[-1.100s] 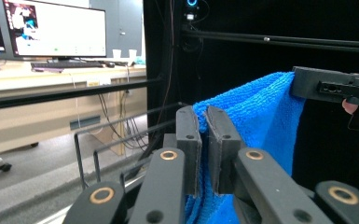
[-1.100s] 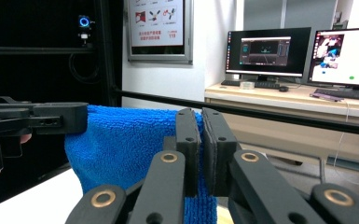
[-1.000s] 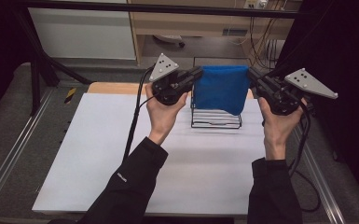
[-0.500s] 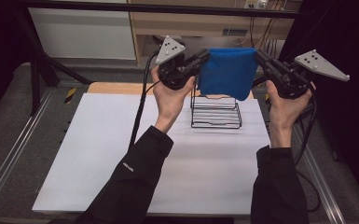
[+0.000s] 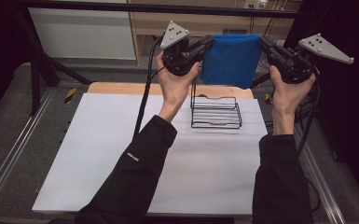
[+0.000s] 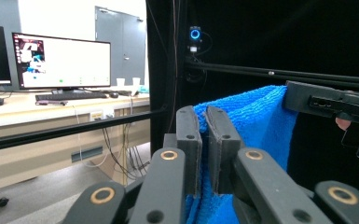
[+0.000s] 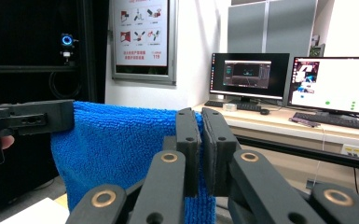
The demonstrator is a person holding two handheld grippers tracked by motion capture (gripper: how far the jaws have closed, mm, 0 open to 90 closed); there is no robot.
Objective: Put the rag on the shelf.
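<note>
Holding one blue towel point(image 5: 231, 59) stretched between two grippers, the person has it in the upper centre of the high view, hanging clear above the wire rack point(image 5: 216, 112), which stands on the white worktop point(image 5: 98, 158) at centre right.

Left gripper point(image 5: 207, 43): jaws clamped on the towel's upper left corner; in the left gripper view the cloth is pinched between the two pads point(image 6: 189, 140). Right gripper point(image 5: 264, 43): jaws clamped on the upper right corner, confirmed in the right gripper view.

Step in hand, as judged: carrying the towel spread out, apparently for draping over the rack. To do it well, both grips should stay firm and level so the top edge remains taut and does not sag. The hanging lower edge should pass cleanly over the rack's wires rather than snag on them. Both hands should descend together, releasing only once the cloth rests on the rack.

Count: one towel, one rack, two grippers, one worktop.
</note>
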